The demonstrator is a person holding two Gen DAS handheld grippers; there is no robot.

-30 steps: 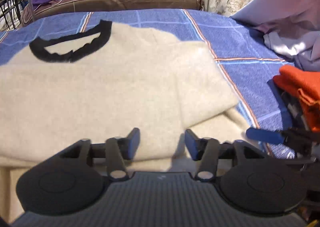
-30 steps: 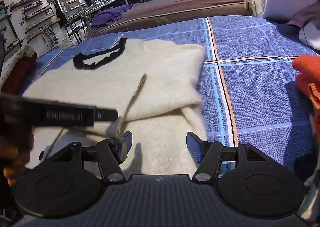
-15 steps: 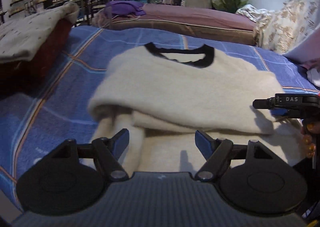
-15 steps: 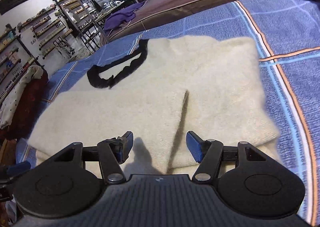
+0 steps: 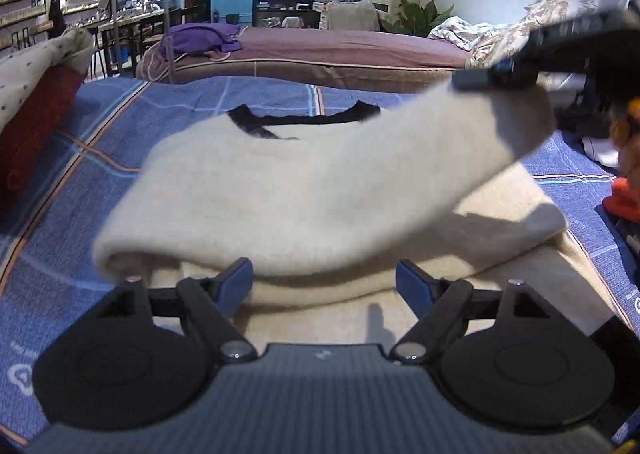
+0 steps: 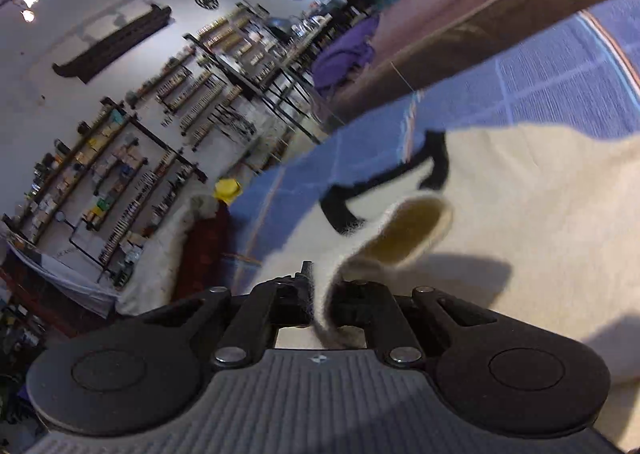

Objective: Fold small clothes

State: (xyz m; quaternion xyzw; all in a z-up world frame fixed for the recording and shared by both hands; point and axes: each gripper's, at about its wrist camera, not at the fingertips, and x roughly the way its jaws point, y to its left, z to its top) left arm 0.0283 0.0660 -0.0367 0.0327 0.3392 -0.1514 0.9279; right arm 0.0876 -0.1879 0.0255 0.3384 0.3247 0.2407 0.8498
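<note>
Lying on the blue checked bedspread [image 5: 56, 189] is the cream sweater [image 5: 256, 197] with its black collar [image 5: 304, 118]. It looks soft and fuzzy, and its sides are already folded in. One sleeve [image 5: 472, 133] is up in the air, so I think I am laying it across the middle. My right gripper [image 6: 322, 304] has its jaws pressed together on the sleeve cuff [image 6: 404, 230], and I can see the open end of the cuff curling up. I hold it high so the sleeve does not drag. My left gripper [image 5: 324, 280] sits low by the near edge of the sweater with its jaws spread wide, holding nothing. It is ready to help. An orange cloth [image 5: 624, 197] lies off to the right.
</note>
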